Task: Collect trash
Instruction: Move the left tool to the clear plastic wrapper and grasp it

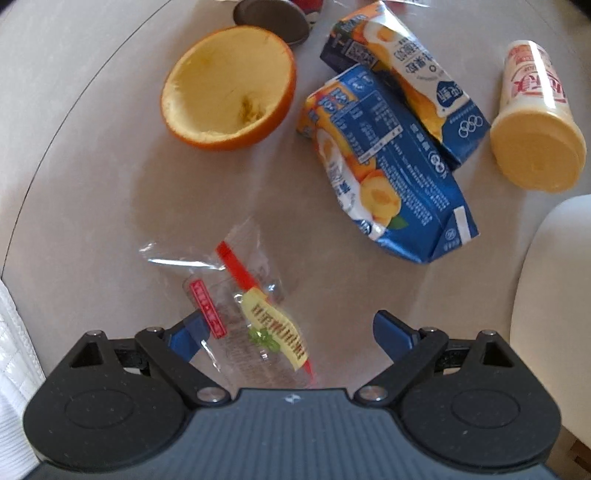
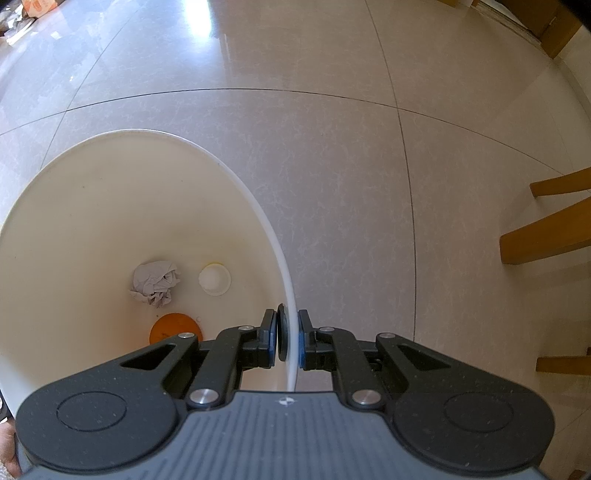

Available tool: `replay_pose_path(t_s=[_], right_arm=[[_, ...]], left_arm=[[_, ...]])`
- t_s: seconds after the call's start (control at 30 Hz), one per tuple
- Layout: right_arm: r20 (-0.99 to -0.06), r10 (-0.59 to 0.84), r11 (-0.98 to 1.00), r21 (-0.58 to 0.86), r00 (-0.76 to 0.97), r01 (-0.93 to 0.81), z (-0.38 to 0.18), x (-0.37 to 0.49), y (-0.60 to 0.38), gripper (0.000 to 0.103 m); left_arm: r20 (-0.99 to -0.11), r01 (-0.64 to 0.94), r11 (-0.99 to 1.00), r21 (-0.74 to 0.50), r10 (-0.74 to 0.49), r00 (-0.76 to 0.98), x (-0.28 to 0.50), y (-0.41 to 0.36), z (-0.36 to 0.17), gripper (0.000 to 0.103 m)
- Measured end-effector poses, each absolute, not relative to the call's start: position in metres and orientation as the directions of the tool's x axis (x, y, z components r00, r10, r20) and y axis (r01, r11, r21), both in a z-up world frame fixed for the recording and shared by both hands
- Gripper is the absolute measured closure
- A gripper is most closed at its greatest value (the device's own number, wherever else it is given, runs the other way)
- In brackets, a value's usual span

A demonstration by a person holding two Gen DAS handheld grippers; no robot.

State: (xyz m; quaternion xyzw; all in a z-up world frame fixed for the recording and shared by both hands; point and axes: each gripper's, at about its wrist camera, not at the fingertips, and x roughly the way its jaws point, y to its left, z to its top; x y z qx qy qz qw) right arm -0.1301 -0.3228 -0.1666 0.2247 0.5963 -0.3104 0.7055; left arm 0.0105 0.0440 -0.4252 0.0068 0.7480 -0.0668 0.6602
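Observation:
In the left wrist view my left gripper [image 1: 291,332] stands open over a clear plastic wrapper [image 1: 255,314] with red and yellow labels, which lies between its blue fingers. Farther off on the table lie a hollowed orange half [image 1: 229,88], two crushed blue juice cartons [image 1: 388,162] [image 1: 402,74] and a cream bottle [image 1: 535,122] on its side. In the right wrist view my right gripper [image 2: 287,338] is shut on the rim of a white bin [image 2: 258,206]. Inside the bin lie crumpled paper [image 2: 157,282], a white lid [image 2: 215,278] and an orange piece [image 2: 175,328].
A dark round lid [image 1: 271,20] and a red item sit at the table's far edge. A white curved object [image 1: 554,295] rises at the right of the table. Wooden chair legs [image 2: 546,232] stand on the tiled floor right of the bin.

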Motion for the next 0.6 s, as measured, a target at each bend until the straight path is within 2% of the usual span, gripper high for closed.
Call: replay_pose_path(t_s=[0.3, 0.5, 0.6], right_arm=[[-0.980, -0.173, 0.706, -0.056, 0.094, 0.706, -0.167, -0.129, -0.322, 0.090], [-0.980, -0.174, 0.707, -0.058, 0.094, 0.705, -0.167, -0.129, -0.322, 0.090], [-0.980, -0.174, 0.707, -0.058, 0.094, 0.704, -0.167, -0.129, -0.322, 0.090]], left_arm=[[-0.988, 0.067, 0.995, -0.073, -0.063, -0.142, -0.016, 0.041, -0.429, 0.013], [-0.993, 0.047, 0.997, -0.056, -0.051, -0.110, -0.027, 0.047, -0.434, 0.030], [-0.996, 0.081, 0.996, -0.043, -0.036, -0.084, -0.025, 0.048, -0.429, 0.046]])
